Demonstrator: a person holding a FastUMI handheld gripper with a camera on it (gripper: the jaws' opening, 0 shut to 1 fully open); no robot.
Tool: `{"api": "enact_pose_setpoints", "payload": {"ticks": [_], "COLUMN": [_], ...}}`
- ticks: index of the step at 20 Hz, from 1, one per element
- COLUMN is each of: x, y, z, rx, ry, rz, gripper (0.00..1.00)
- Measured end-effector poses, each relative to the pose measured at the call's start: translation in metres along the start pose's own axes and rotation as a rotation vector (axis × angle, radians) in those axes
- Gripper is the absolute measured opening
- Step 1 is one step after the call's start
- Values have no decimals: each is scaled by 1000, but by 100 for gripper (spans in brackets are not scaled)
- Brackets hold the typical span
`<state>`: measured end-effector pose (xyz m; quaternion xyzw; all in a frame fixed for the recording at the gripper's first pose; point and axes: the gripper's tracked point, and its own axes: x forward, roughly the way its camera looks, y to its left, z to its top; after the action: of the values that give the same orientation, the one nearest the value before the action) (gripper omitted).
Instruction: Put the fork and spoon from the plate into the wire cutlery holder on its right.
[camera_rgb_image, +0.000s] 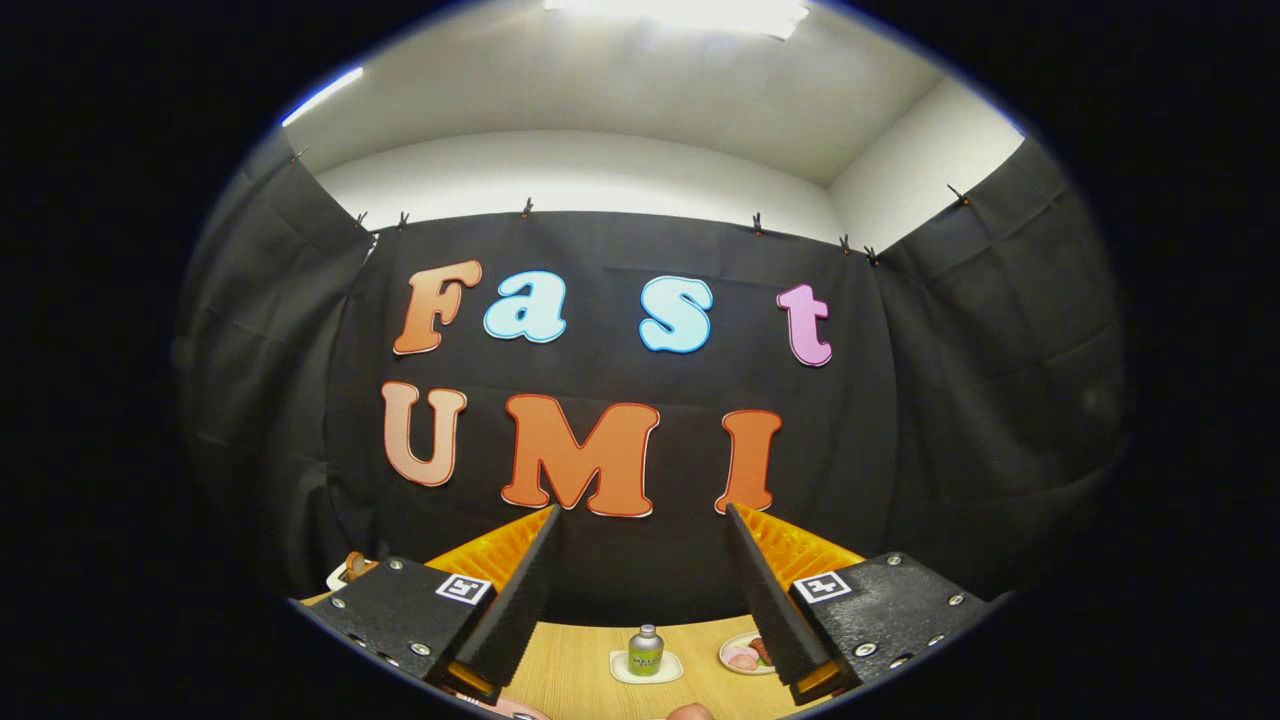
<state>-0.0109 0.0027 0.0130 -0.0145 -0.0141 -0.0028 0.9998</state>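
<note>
Right now my tool is spread wide, its two fingers standing apart in the lower middle of the frame with nothing pinched between them; they point up at the black cloth wall rather than down at the work.

Low in the frame, between the fingers, I see a strip of pale wooden desk. On it stands a small bottle with a silvery cap and a green label, sitting on a little white square coaster or dish. The label's writing is too small for me to read.

Just right of the bottle, partly behind the right finger, is a small round plate holding pink and reddish pieces that look like food; I cannot tell what they are. At the very bottom of the frame a pinkish rim and a rounded pinkish shape peek in, both too cut off for me to identify.

At the lower left, beyond the left finger, a white object with a brownish piece on it sits at the desk's edge, unclear.

The fork, spoon and wire cutlery holder I cannot make out from here.

Each finger's mount carries a square black-and-white marker.
</note>
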Motion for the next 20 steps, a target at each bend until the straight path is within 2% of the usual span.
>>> {"api": "enact_pose_setpoints", "payload": {"ticks": [4, 11, 14, 16, 20], "x": [-4, -21, -29, -38, -60], "y": [5, 27, 47, 69, 106], "z": [-10, -64, -99, -123, -193], "rx": [15, -37, 6, 22, 34], "ry": [21, 187, 288, 348, 534], "rz": [8, 83, 137, 202, 287], "gripper": [94, 94, 94, 94, 94]}}
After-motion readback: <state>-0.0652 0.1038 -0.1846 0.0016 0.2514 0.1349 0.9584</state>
